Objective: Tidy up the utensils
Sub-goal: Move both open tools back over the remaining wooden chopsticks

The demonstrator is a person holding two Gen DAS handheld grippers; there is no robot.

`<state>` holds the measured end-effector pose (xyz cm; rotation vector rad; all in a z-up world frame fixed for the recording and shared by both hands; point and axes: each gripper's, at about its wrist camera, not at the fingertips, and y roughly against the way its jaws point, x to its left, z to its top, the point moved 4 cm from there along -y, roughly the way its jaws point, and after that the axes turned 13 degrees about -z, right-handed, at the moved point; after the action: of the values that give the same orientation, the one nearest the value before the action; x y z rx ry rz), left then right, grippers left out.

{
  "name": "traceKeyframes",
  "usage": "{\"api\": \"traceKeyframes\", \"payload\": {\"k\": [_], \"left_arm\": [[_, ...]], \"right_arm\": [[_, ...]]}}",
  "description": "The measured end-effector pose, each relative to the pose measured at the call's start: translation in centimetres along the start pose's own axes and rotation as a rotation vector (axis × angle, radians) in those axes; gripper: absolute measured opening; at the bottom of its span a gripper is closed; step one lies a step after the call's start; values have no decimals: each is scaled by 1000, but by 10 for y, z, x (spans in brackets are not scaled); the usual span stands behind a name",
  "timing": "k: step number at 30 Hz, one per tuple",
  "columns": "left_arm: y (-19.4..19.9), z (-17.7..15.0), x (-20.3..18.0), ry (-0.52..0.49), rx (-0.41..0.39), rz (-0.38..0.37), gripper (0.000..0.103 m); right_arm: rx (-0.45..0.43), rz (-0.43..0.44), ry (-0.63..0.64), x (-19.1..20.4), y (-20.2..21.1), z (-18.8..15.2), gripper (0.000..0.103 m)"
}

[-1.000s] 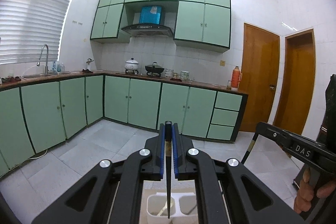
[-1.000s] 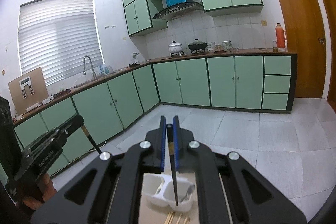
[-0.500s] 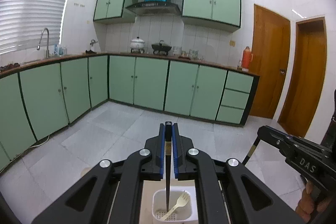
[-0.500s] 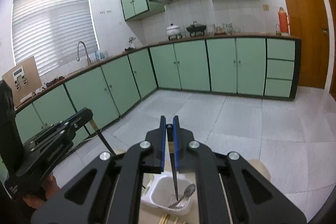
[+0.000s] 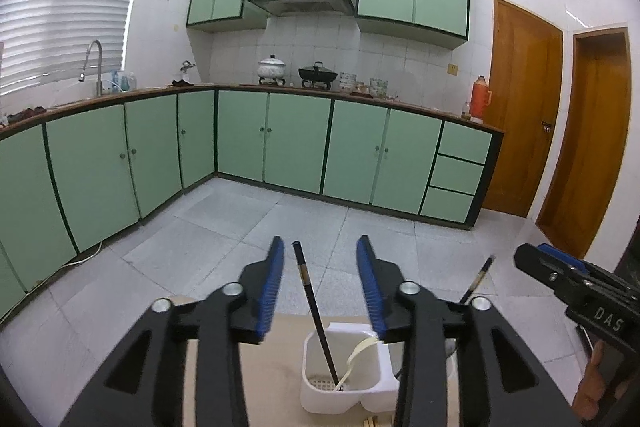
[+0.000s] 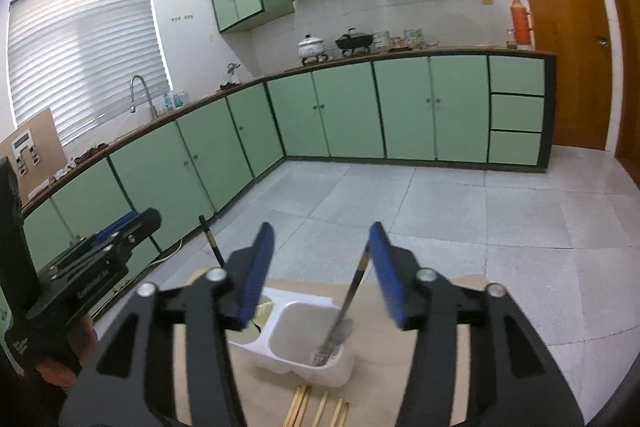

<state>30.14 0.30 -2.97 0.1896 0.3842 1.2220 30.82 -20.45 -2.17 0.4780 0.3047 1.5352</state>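
Now both tongs point(image 5: 320, 283) point(image 6: 320, 267) just opened, gripping nothing; chopsticks point(image 5: 316, 311) point(image 6: 348, 307) stand in caddy point(image 5: 340, 395), bottoms hidden.

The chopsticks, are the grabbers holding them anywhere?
No. Both jaws have just been opening; each black chopstick stands loose between them in the white holder, touching neither side.

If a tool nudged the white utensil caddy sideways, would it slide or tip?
Probably slide: the white utensil caddy looks like thin, light plastic on a smooth tabletop. Tipping seems possible, since the dark chopstick stands tall and leans, raising its balance point.
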Motion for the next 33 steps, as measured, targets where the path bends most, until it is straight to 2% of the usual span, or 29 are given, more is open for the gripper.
{"api": "traceKeyframes", "payload": {"k": [3,7,11,15,20,22,25,33], "left_arm": [[16,-5,-4,-4,-27,3,55],[39,-17,-8,6,-38,-6,62],[62,-37,-12,9,-49,4,69],[85,-60,-16,6,-69,20,81],[106,-92,-19,-2,-56,28,89],[111,-102,-19,2,-46,39,97],[117,-120,-19,12,-24,51,97],[121,-168,-15,4,79,68,97]], "right_arm": [[-29,-25,-15,-8,15,-6,69],[-51,-41,-23,-17,33,-20,78],[-52,-60,-30,-25,51,-42,84],[-62,-102,-32,-31,68,-68,89],[-98,-146,-16,-33,92,-101,93],[-114,-172,-12,-34,100,-113,97],[-109,-206,-22,-37,105,-133,98],[-21,-236,-20,-44,104,-181,98]]}}
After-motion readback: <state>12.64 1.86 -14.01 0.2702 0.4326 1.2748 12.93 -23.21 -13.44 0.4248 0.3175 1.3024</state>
